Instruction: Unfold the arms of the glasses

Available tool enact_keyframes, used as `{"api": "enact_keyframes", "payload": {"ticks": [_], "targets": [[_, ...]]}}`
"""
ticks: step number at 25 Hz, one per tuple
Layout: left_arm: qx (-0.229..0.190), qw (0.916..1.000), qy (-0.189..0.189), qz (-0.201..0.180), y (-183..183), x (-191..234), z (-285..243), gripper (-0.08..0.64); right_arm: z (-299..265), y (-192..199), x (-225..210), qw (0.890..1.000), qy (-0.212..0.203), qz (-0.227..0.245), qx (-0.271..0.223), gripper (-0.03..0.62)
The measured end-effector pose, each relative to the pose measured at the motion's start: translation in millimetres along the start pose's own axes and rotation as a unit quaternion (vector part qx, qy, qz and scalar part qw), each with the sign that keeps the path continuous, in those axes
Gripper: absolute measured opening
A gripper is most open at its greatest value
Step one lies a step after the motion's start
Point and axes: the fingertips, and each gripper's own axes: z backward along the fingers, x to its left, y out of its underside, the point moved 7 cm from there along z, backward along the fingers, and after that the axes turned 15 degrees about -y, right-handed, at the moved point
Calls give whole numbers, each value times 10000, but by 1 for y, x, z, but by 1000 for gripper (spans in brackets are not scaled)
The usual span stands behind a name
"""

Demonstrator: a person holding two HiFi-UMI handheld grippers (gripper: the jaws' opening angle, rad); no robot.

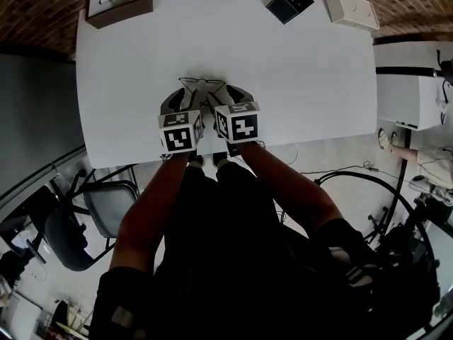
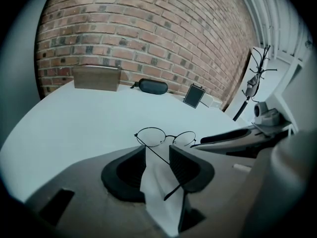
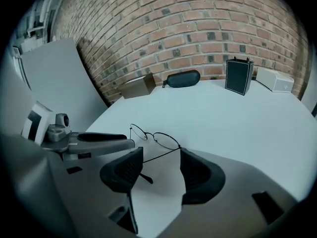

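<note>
Glasses (image 1: 202,85) (thin black round wire) by white tabletop's (image 1: 283,83) front edge: arms look unfolded imo. Left gripper (image 2: 157,152) + right gripper (image 3: 161,157) wide, pinching nothing; nxt back off gently.

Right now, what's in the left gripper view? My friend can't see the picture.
Round wire glasses lie on a white table, one arm unfolded and running back between the jaws of the open left gripper. Behind, by a brick wall, sit a brown box and a dark glasses case.
</note>
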Motion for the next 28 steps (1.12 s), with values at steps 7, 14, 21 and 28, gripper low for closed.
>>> {"api": "enact_keyframes", "payload": {"ticks": [7,14,21,28], "targets": [[142,9998,0,-158,2,0,-7,141,-8,4,2,9998,-20,44,176,199],[310,9993,141,-143,5,8,-4,141,-3,4,-8,9994,-60,180,294,199],[314,9991,168,-223,7,21,0,141,1,4,-10,9979,-156,516,351,199],[173,9983,107,-542,1,33,-1,141,8,0,-17,9946,-83,981,314,199]]}}
